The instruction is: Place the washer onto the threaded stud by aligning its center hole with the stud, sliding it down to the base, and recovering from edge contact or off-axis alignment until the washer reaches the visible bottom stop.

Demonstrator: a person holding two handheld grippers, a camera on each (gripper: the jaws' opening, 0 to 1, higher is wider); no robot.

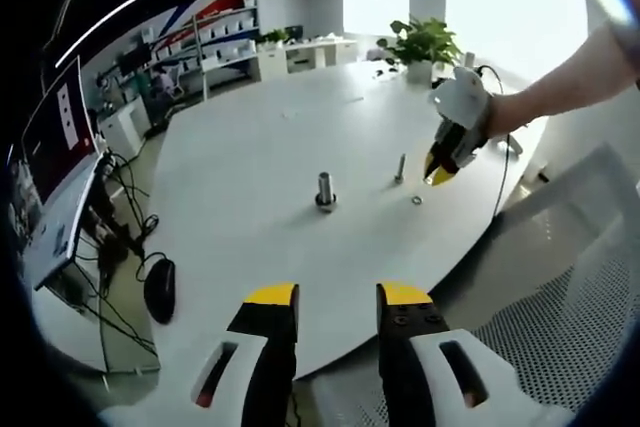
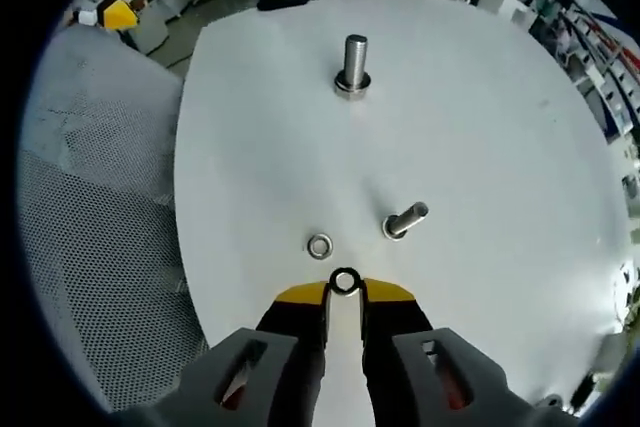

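Note:
A thick threaded stud (image 2: 353,65) stands upright on the white round table (image 2: 480,127), with a wider metal collar at its base. A thinner bolt (image 2: 405,219) stands closer to me. My right gripper (image 2: 343,292) is shut on a small washer (image 2: 344,281), pinched at the yellow tips, just short of the bolt. A second washer (image 2: 320,245) lies flat on the table beside it. In the left gripper view, the stud (image 1: 325,190), the bolt (image 1: 400,169) and the loose washer (image 1: 417,200) lie ahead. My left gripper (image 1: 338,297) hangs open at the table's near edge, and the right gripper (image 1: 440,165) hovers above the bolt.
A mesh chair (image 2: 90,227) stands at the table's edge, also seen as a mesh chair (image 1: 560,287) in the left gripper view. A potted plant (image 1: 423,45) sits at the far side. A monitor (image 1: 60,132), cables and a black mouse (image 1: 160,289) lie off to the left.

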